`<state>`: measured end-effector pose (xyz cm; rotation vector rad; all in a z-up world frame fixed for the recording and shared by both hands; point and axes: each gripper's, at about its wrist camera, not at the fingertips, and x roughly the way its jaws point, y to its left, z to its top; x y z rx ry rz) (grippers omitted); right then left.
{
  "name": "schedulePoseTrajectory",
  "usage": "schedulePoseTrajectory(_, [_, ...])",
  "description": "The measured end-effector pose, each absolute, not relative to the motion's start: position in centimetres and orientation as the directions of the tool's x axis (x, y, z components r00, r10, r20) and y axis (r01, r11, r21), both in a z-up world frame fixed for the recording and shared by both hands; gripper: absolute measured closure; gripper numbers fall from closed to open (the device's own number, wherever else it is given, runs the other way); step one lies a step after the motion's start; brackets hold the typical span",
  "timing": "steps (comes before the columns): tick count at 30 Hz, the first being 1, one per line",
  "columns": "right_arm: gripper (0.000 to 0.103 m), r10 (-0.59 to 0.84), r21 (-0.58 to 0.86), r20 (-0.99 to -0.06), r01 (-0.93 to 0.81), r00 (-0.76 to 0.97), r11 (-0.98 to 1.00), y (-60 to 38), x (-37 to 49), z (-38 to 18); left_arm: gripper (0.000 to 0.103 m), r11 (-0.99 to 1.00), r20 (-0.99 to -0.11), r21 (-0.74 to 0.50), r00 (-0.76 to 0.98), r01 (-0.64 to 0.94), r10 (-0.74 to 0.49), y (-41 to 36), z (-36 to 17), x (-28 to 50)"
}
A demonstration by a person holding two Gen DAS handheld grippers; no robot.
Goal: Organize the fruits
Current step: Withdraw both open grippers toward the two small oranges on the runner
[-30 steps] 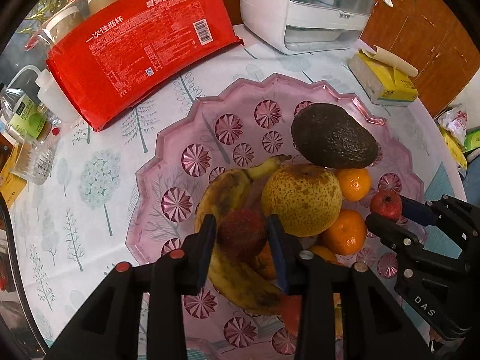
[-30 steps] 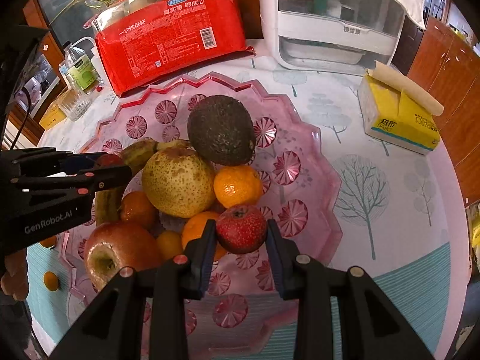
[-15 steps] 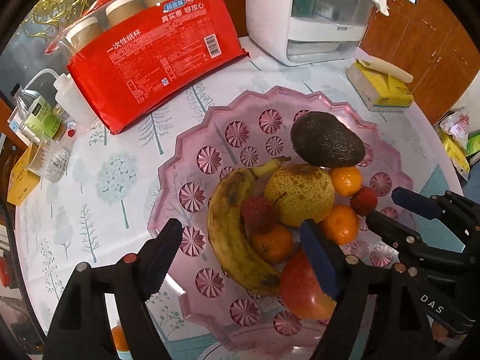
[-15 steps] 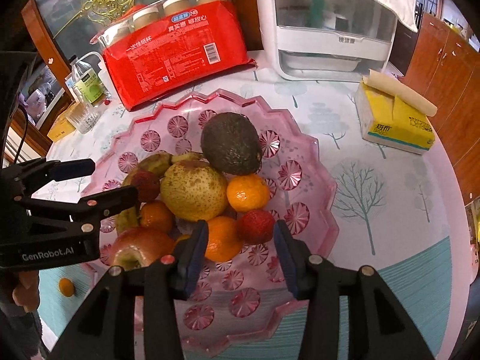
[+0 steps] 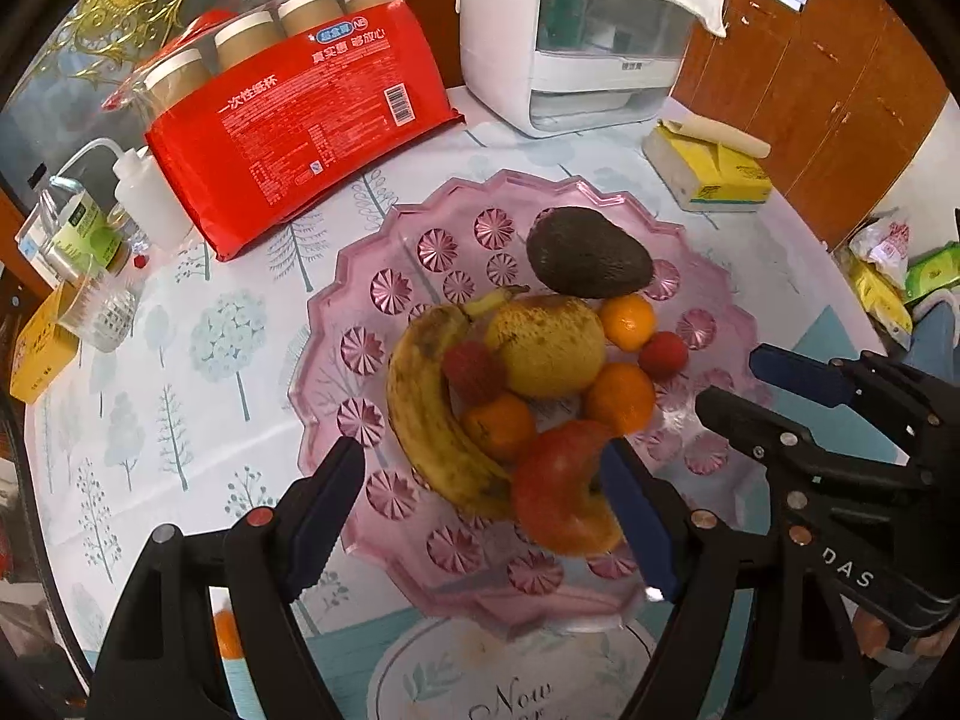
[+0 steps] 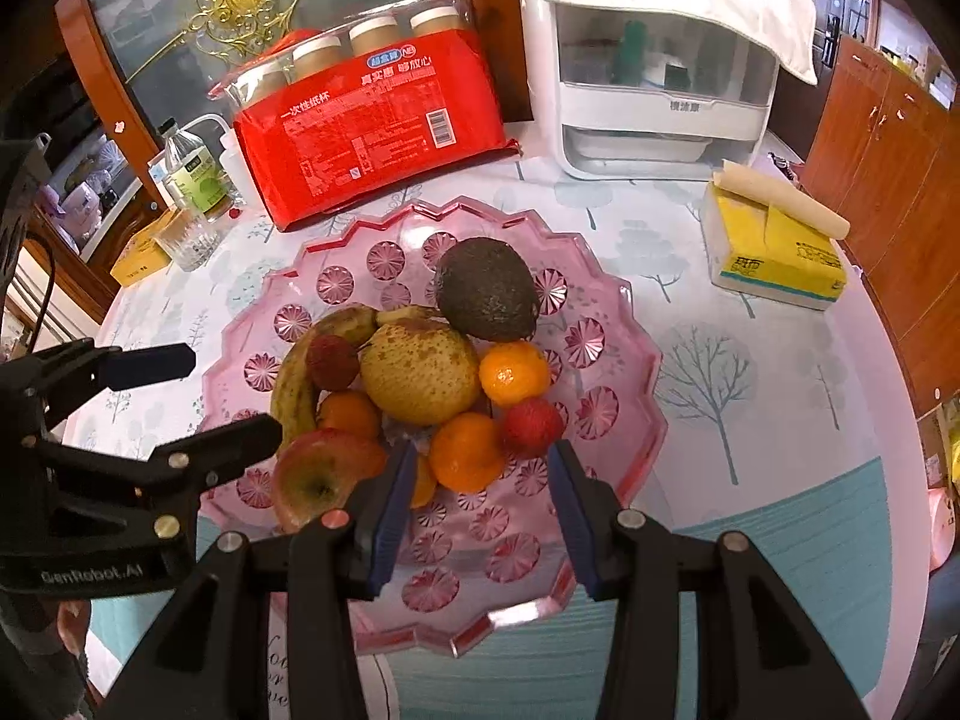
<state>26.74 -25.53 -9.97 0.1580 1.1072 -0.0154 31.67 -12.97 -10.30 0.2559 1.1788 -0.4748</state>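
Observation:
A pink scalloped glass plate [image 5: 384,252] [image 6: 624,372] holds a dark avocado [image 5: 588,253] [image 6: 486,291], a speckled pear [image 5: 546,345] [image 6: 420,372], a banana [image 5: 423,414], a red apple [image 5: 558,489] [image 6: 318,474], several oranges and two red lychees [image 5: 471,369] [image 6: 531,426]. My left gripper [image 5: 480,510] is open and empty, above the plate's near edge. My right gripper [image 6: 480,480] is open and empty, just short of the right lychee. Each gripper shows in the other's view.
A red pack of paper cups [image 5: 294,114] and a white appliance [image 5: 576,54] stand behind the plate. A yellow tissue pack [image 6: 774,246] lies at the right. Bottles and a glass [image 5: 102,300] sit at the left. A small orange [image 5: 227,630] lies on the tablecloth.
Both grippers opened, letting go of a lychee each onto the plate, and pulled back and up from the fruit.

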Motion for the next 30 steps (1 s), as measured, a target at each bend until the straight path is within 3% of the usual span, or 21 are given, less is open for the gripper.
schedulePoseTrajectory(11, [0.057,0.048,0.109,-0.873,0.097,0.485,0.989,-24.9,23.9,-6.9,0.023,0.89,-0.883,-0.079,0.384,0.449,-0.272,-10.0,-6.0,29.3])
schedulePoseTrajectory(30, [0.057,0.062,0.086,-0.814,0.014,0.578,0.996,-17.5,20.2,0.6,0.021,0.915,-0.851,0.042,0.494,0.402,-0.178,2.2,2.7,25.5])
